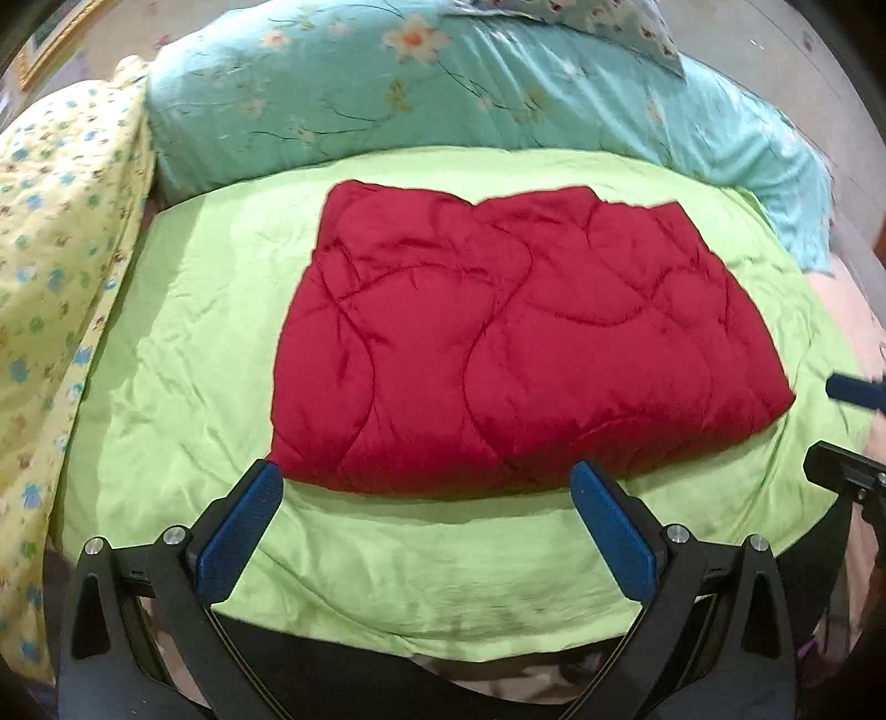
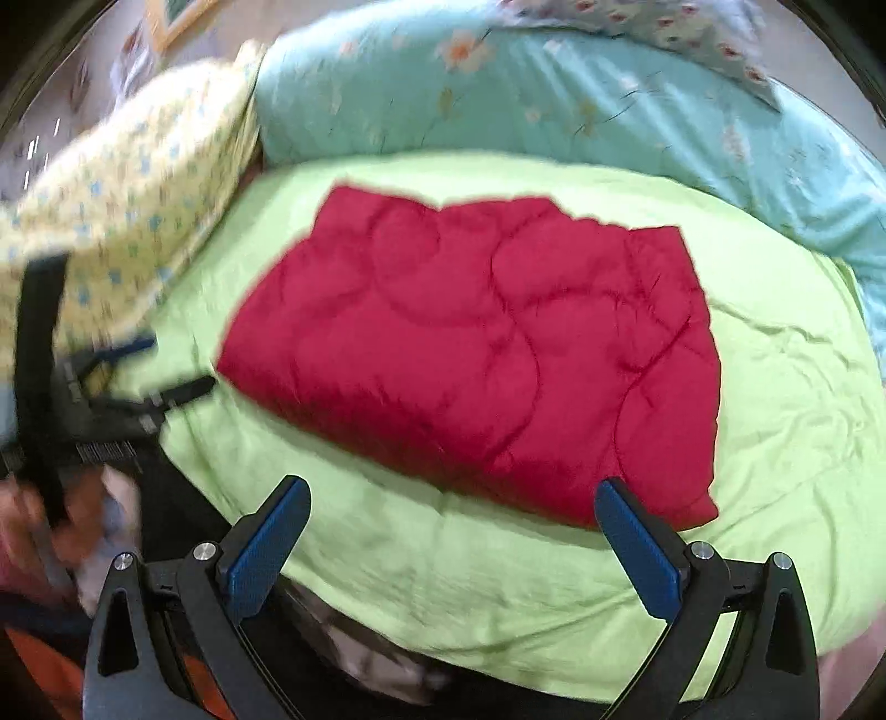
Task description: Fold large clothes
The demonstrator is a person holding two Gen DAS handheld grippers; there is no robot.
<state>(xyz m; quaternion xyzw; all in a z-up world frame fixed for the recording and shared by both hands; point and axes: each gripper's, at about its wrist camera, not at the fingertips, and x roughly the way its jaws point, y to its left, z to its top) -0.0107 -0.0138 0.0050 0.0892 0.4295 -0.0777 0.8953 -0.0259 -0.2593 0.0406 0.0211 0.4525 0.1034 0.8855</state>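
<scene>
Judging the red quilted garment [image 1: 498,338] already folded flat on the green sheet [image 1: 183,343], with left gripper [image 1: 426,487] and right gripper [image 2: 454,501] both spread wide, holding nothing: pinch near edge evenly, both corners together

A: Any writing, labels or numbers you can read?

B: None. The red quilt [image 1: 515,338] is plain stitched cloth, with no tag or logo showing.

A: And the green sheet [image 1: 183,310] or the bedding behind it?

B: The sheet is bare. The blue pillow [image 1: 343,94] has only printed flowers, and the yellow blanket [image 1: 50,238] has small patterns, no letters.

A: The framed picture [image 1: 52,36] in the corner?

B: Too blurred and small to tell.
</scene>
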